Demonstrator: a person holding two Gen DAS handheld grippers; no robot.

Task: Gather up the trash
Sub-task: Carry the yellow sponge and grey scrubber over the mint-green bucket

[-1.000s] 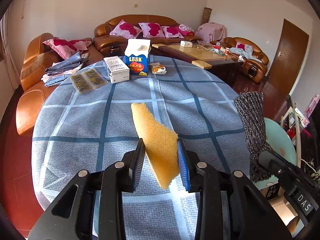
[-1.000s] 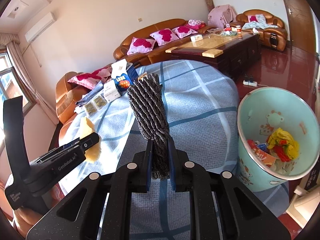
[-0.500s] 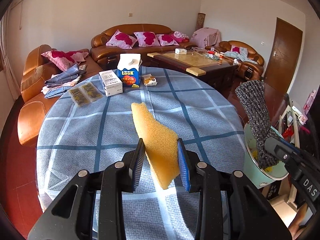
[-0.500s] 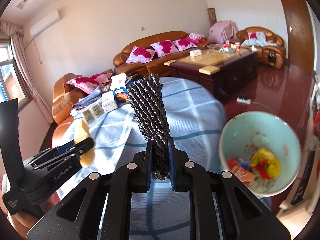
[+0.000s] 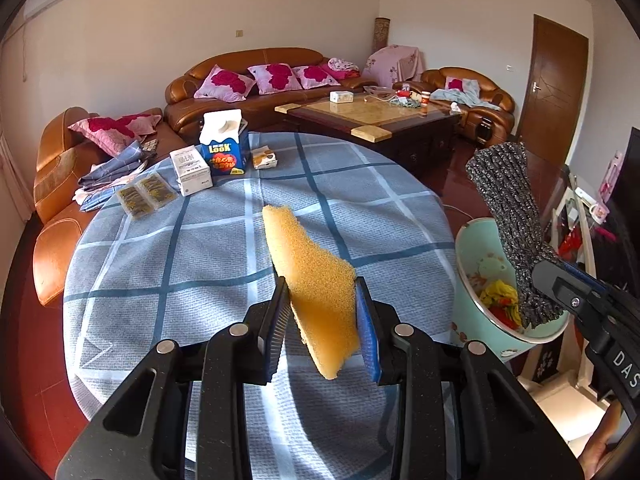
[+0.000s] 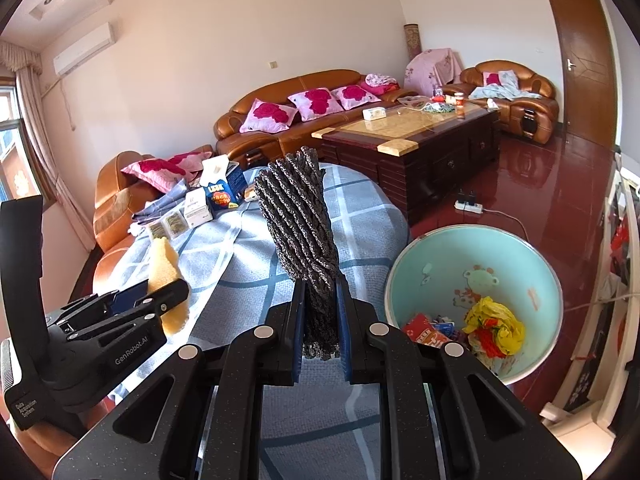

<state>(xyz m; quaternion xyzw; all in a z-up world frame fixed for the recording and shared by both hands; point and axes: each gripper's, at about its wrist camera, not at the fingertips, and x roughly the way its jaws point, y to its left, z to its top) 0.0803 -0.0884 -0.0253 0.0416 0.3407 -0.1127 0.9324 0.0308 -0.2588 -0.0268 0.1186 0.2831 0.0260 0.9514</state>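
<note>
I am clamping the yellow sponge [image 5: 316,276] in my left gripper [image 5: 322,312] and gripping the grey knitted cloth [image 6: 300,232] in my right gripper [image 6: 321,328] beside the bin [image 6: 420,248].

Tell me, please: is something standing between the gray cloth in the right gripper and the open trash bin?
Nothing visible does. The right gripper holds the gray cloth upright above the table edge. The trash bin stands beside the table with its mouth open, only wrappers inside. The left gripper with the sponge is on the other side.
</note>
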